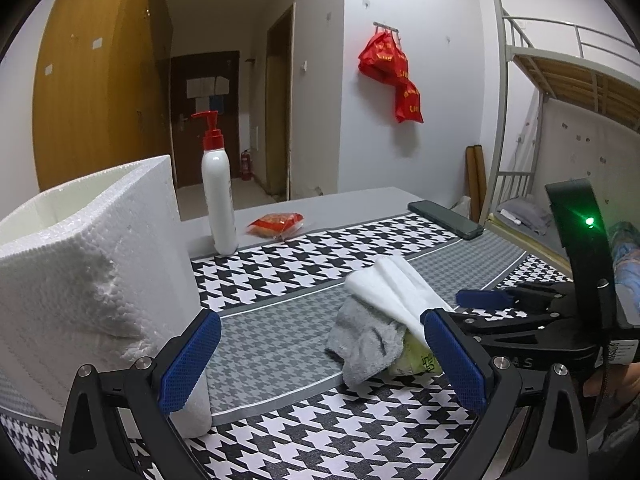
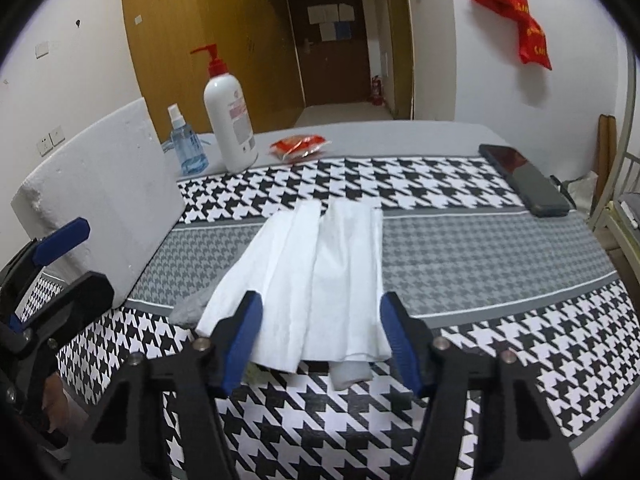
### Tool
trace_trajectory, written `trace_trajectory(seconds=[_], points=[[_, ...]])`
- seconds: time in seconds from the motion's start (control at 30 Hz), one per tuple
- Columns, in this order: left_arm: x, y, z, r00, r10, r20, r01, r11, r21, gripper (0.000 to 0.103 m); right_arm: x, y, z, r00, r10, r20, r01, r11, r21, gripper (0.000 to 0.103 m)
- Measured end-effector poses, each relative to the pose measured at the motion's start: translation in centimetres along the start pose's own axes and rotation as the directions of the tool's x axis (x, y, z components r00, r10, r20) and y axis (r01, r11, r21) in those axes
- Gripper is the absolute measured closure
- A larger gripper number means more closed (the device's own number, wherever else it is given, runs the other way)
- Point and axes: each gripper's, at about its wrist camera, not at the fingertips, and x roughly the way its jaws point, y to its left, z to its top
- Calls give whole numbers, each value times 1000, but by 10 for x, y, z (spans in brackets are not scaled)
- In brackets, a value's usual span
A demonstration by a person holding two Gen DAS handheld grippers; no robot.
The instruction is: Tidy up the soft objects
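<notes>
A soft pile lies mid-table: a folded white cloth (image 1: 394,284) (image 2: 320,272) draped over a grey fluffy cloth (image 1: 364,340) (image 2: 188,308) and a yellow-green packet (image 1: 416,360). My right gripper (image 2: 322,344) straddles the near end of the white cloth. The cloth lies flat and unbunched between its blue pads, so the jaws stand open. From the left wrist, one of its fingers (image 1: 484,298) shows beside the pile. My left gripper (image 1: 320,364) is open and empty, just short of the pile, with its left finger close to a white foam box (image 1: 92,264) (image 2: 104,200).
A white pump bottle (image 1: 218,196) (image 2: 232,120), a blue spray bottle (image 2: 186,144) and a red packet (image 1: 276,224) (image 2: 300,146) stand at the back. A dark phone (image 1: 444,218) (image 2: 524,180) lies back right. Houndstooth cloth (image 2: 460,248) covers the table; a bunk bed (image 1: 560,80) stands right.
</notes>
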Motion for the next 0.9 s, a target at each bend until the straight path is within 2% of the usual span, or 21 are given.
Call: trace_trajectory(seconds=[0.07, 0.13, 0.2, 0.3, 0.43, 0.6, 0.9], points=[[0, 1, 0, 1000, 3, 1, -3, 1000, -3, 1, 3, 0, 0, 1000, -6, -9, 6, 1000, 4, 62], [1, 2, 0, 1000, 3, 1, -3, 1000, -9, 1, 3, -1, 0, 1000, -12, -11, 12, 1000, 9, 80], [2, 2, 1, 1000, 4, -3, -4, 1000, -10, 1, 2, -2, 0, 1000, -16, -11, 16, 1000, 9, 91], [2, 2, 1, 1000, 4, -4, -4, 1000, -11, 1, 2, -1, 0, 1000, -5, -19, 5, 1000, -2, 98], [0, 3, 1, 1000, 9, 5, -9, 1000, -17, 1, -2, 0, 2, 1000, 1, -5, -1, 1000, 5, 100], [-2, 5, 1, 1000, 15, 7, -15, 1000, -22, 1, -26, 1, 9, 999, 6, 54, -6, 1000, 3, 100], [-5, 6, 1, 1000, -2, 9, 2, 999, -34, 1, -64, -5, 15, 990, -29, 142, 27, 1000, 16, 100]])
